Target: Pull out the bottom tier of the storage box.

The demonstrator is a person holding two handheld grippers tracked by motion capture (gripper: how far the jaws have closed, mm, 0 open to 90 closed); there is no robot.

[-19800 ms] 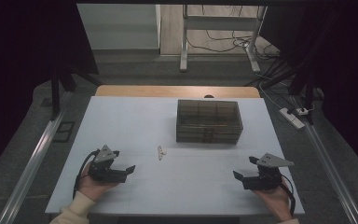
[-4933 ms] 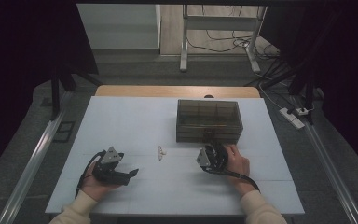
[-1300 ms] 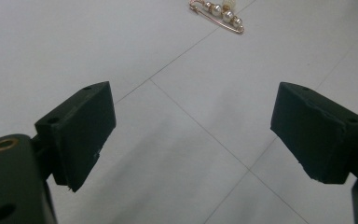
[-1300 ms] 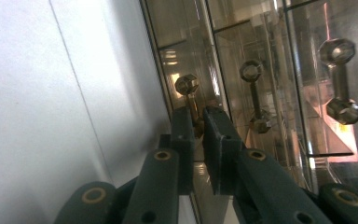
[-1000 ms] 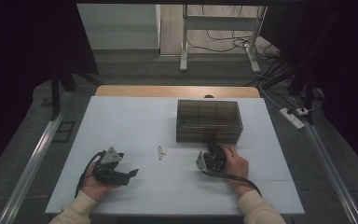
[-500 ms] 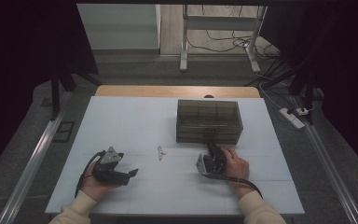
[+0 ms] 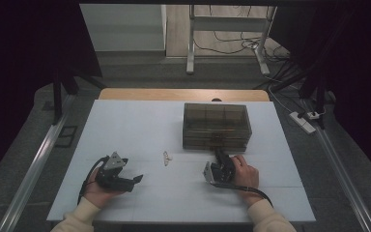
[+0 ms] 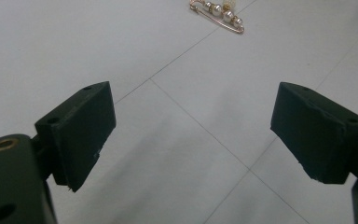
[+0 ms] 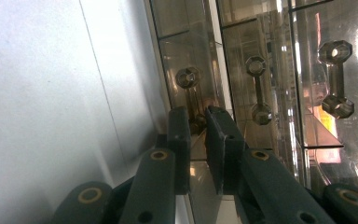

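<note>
A smoky transparent drawer box point(image 7: 216, 121) stands on the white table point(image 7: 135, 125) right of centre. Its drawer fronts carry dumbbell-shaped handles point(image 9: 256, 88). My right gripper point(image 7: 219, 154), rolled on its side, reaches to the box's near face low down. In the right gripper view its jaws point(image 9: 198, 126) are pinched shut on one end of the leftmost handle point(image 9: 189, 79). A small gold pin with pearls point(image 7: 167, 157) lies on the table left of the box. My left gripper point(image 7: 136, 180) rests near the front left, open and empty point(image 8: 193, 135), with the pin point(image 8: 223, 14) some way ahead of it.
A power strip point(image 7: 303, 122) and cables lie on the floor to the right. A metal rail point(image 7: 34, 169) runs along the table's left side. A wooden strip point(image 7: 183, 94) borders the table's far edge.
The right gripper has edged slightly toward the person while staying closed on the handle. The left gripper has not moved.
</note>
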